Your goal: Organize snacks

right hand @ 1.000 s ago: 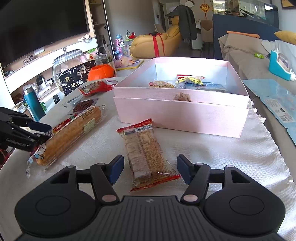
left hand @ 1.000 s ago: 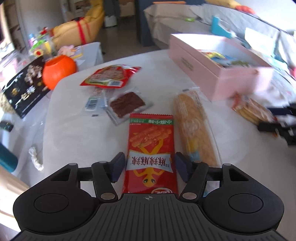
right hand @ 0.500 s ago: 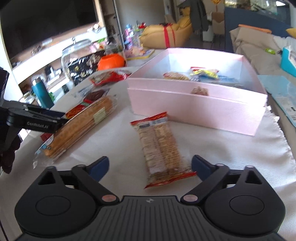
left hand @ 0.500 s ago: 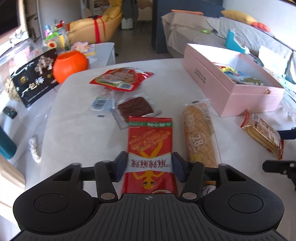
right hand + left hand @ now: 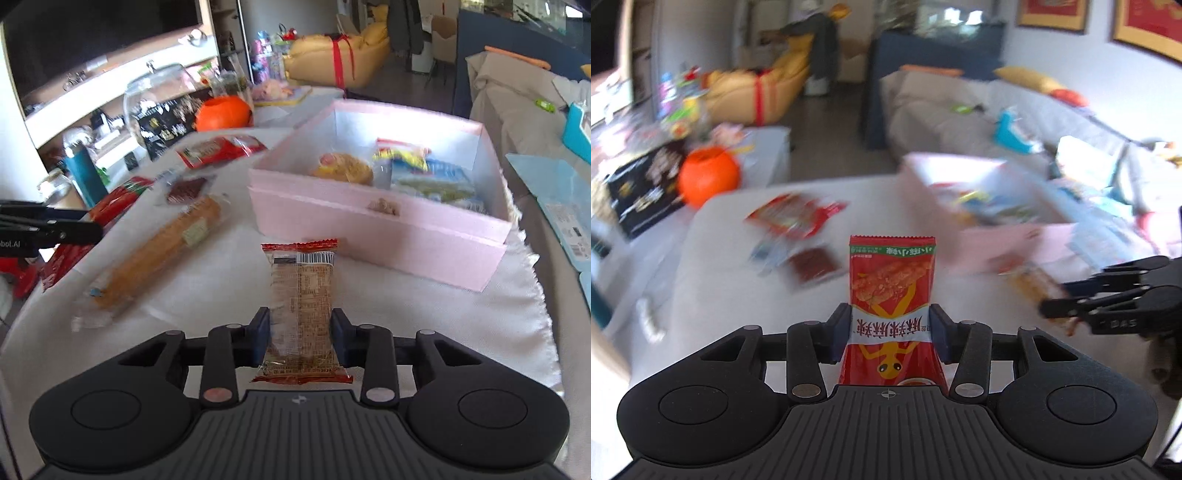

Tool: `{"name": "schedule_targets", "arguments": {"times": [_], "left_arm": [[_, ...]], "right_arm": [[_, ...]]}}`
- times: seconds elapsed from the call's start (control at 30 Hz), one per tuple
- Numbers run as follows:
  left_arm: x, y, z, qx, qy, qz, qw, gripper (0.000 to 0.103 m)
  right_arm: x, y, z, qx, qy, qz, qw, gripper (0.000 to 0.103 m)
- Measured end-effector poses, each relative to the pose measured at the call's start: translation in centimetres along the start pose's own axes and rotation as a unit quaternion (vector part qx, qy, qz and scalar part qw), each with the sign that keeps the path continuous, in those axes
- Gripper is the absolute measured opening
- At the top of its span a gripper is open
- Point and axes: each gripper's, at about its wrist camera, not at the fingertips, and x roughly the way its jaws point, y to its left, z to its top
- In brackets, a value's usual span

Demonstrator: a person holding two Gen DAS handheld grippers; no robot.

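- My left gripper pinches the red packet by its sides near the lower end, jaws closing onto it; the packet stands clear of the counter, short of the pink box.
- My right gripper has its jaws closing on the cracker pack, pads pressed to both sides, just in front of the pink box.
- As I judge it, both packs go into the box next. To do it well I should carry each over the near wall high enough to clear the rim, and let go only above a bare patch of the box floor.
- The far corner of the box already holds a bun and bright bags, so the near left part looks freest.
- Left of the box lie a long bread, a dark jerky pack and a red bag; none blocks the way in.
- Both hands aim at one box; I should go one after the other.
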Motion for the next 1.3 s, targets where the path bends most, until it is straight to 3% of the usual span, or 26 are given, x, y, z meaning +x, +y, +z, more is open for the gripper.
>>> {"name": "schedule_targets", "arguments": {"times": [0.17,0.27,0.4,0.5,0.57,0.63,0.7,0.87,0.93,0.97,1.03,1.1,1.17,1.3], "left_arm": [[0.2,-2.4,2.3,-0.014,-0.017,-0.056,0.9982,0.051],[0.4,-3.2,5.5,-0.029,-0.061,-0.080,0.9945,0.051],[0.2,-4.3,11.0,-0.037,-0.133,-0.107,0.9846,0.051],[1.2,-5.5,15.3,-0.036,-0.162,-0.124,0.9782,0.054],[3.4,-5.7,17.6,-0.049,-0.152,-0.147,0.9761,0.060],[7.0,-6.0,18.6,-0.049,-0.102,-0.146,0.9828,0.061],[10.8,-5.6,18.4,-0.060,-0.052,-0.131,0.9882,0.056],[13.9,-2.4,16.3,-0.077,-0.037,-0.137,0.9869,0.056],[13.7,-0.8,15.8,-0.064,-0.039,-0.121,0.9898,0.056],[13.4,0.0,15.7,-0.045,-0.051,-0.097,0.9930,0.056],[13.3,1.5,15.7,0.009,-0.085,-0.011,0.9962,0.056],[14.7,3.4,15.5,0.037,-0.083,0.066,0.9937,0.056],[16.8,5.9,15.1,0.021,-0.052,0.102,0.9932,0.056],[20.8,10.5,13.2,-0.062,-0.003,0.114,0.9915,0.056]], "right_arm": [[-5.2,-0.6,0.7,0.002,-0.055,-0.005,0.998,0.034],[-8.3,-1.7,2.1,0.013,-0.091,-0.014,0.996,0.034],[-12.3,-3.4,6.5,0.027,-0.157,-0.044,0.986,0.034],[-14.6,-4.7,10.7,0.039,-0.208,-0.058,0.976,0.034],[-15.0,-5.5,13.0,0.047,-0.226,-0.066,0.971,0.034],[-14.3,-6.5,14.9,0.060,-0.223,-0.067,0.971,0.038],[-12.7,-7.7,16.0,0.067,-0.210,-0.067,0.973,0.058],[-8.0,-9.1,15.1,0.073,-0.163,-0.094,0.979,0.060],[-6.2,-9.2,14.3,0.063,-0.142,-0.100,0.983,0.060],[-5.3,-9.2,14.0,0.059,-0.132,-0.105,0.984,0.060],[-3.8,-9.0,12.9,0.048,-0.114,-0.109,0.986,0.060],[-3.3,-8.0,11.6,0.037,-0.100,-0.106,0.989,0.060],[-2.5,-7.1,10.9,0.032,-0.087,-0.096,0.991,0.060],[-1.0,-5.9,10.0,0.033,-0.068,-0.071,0.995,0.060]]}}
